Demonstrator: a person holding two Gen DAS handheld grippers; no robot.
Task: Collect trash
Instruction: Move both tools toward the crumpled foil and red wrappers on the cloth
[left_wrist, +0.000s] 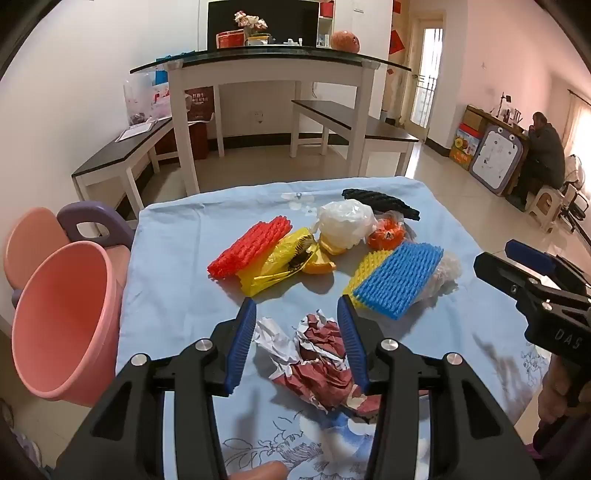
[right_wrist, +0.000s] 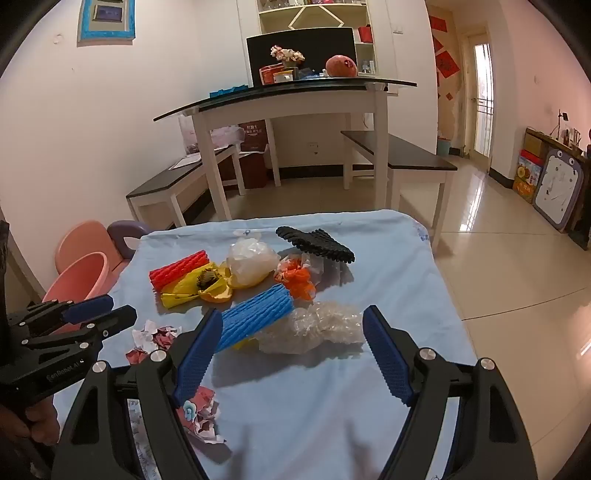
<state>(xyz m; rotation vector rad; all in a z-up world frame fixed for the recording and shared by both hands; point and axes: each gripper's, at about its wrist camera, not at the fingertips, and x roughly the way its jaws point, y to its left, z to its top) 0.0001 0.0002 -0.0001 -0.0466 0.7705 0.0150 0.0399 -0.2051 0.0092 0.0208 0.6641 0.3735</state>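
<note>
Nothing shows as collected yet: what you can see of the pink bucket (left_wrist: 62, 317), at the desk's left edge, holds no trash, and all the litter lies on the blue cloth of the desk (left_wrist: 177, 295). Your left claw (left_wrist: 297, 347) is spread wide, its jaws either side of the crumpled red-and-white wrapper (left_wrist: 317, 354) without pressing it. Your right claw (right_wrist: 291, 354) is also wide open and empty, hovering near the blue foam net (right_wrist: 255, 321) and the clear bubble wrap (right_wrist: 314, 328). Further back lie a red foam net (left_wrist: 251, 243), a yellow plastic bag (left_wrist: 280, 262), orange peel (left_wrist: 319, 266), a white bag (left_wrist: 347, 221), an orange wrapper (left_wrist: 388, 232) and a black foam net (left_wrist: 380, 203). All of it looks light, crushable and loosely piled.
</note>
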